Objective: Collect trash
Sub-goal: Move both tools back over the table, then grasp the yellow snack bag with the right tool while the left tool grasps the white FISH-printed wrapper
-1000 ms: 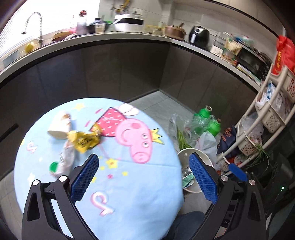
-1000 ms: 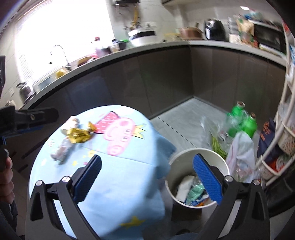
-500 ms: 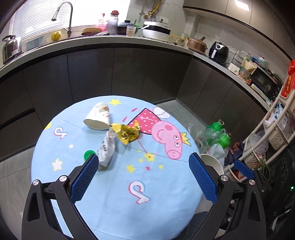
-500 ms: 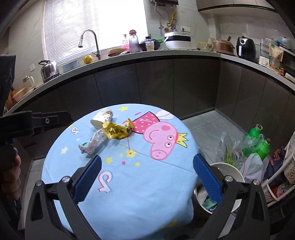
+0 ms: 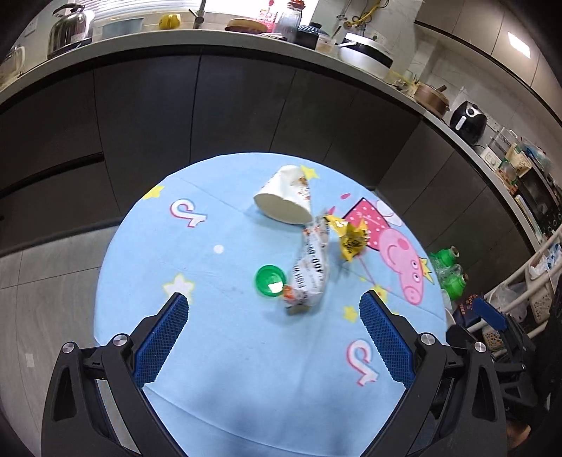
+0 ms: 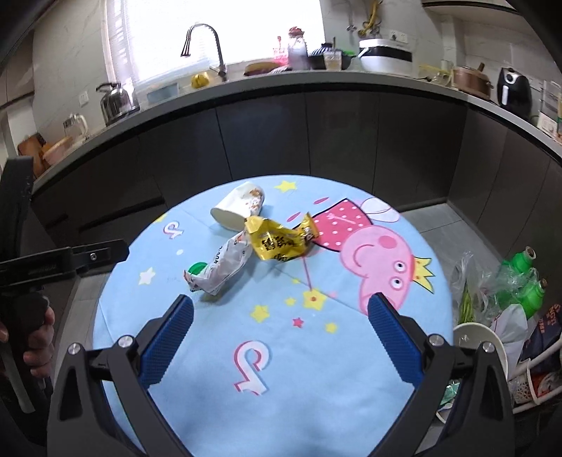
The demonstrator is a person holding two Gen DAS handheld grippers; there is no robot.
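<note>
While both the left gripper (image 5: 274,316) and right gripper (image 6: 281,316) hover spread and empty, the crumpled white plastic wrapper (image 5: 311,270) lies mid-table on the blue cartoon tablecloth (image 5: 217,351), probably light, crinkly, slippery; pinch its bunched middle

Ahead of both grippers stands a round table under a pale blue cartoon tablecloth (image 6: 267,351). Beyond it runs a curved wall of dark cabinets (image 6: 267,140) topped by a grey counter (image 6: 316,75) — a tall tap (image 6: 203,42), a kettle (image 6: 114,100), a white rice cooker (image 6: 384,54) and a black air fryer (image 6: 514,88) sit along it. A bright window (image 6: 210,31) behind the tap lights the room. Grey floor tiles (image 5: 45,281) show to the left — a white rack (image 5: 530,277) stands far right.
</note>
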